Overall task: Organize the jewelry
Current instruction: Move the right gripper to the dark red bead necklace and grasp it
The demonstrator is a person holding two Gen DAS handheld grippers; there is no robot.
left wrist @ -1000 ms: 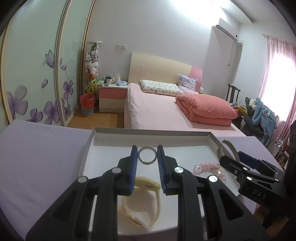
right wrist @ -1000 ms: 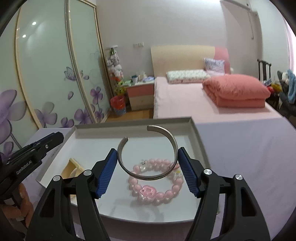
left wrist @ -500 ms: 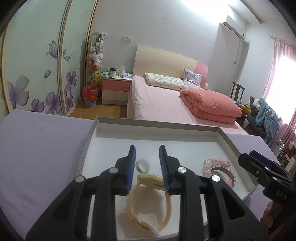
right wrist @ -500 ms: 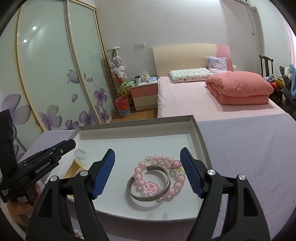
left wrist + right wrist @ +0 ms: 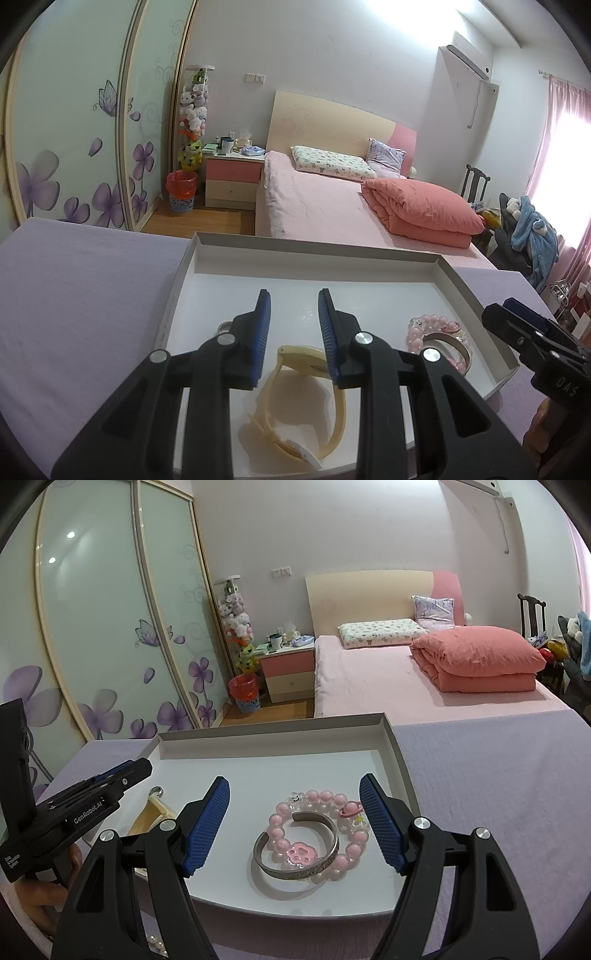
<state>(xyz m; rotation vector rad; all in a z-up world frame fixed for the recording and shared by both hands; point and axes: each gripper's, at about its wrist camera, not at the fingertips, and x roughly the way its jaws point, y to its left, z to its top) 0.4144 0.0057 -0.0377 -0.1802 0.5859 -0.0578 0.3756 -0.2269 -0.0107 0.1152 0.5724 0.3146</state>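
A shallow white tray (image 5: 395, 753) sits on a lavender-covered table (image 5: 498, 775), with a bedroom beyond. The right hand-held gripper (image 5: 295, 827) hovers with jaws spread wide and empty over a silver cuff bangle (image 5: 295, 864) that lies on a pink bead bracelet (image 5: 317, 805) in the tray's near right part. The left hand-held gripper (image 5: 293, 325) is slightly parted, holding nothing, above a cream watch (image 5: 306, 398) near the tray's front left; a small silver ring (image 5: 224, 326) lies just left of its fingers. Both pieces look freshly set down, so the next move likely calls for backing off to fetch loose pearls (image 5: 157, 941) lying off the tray's near edge. The tray's far half is bare, and its low walls need clearing
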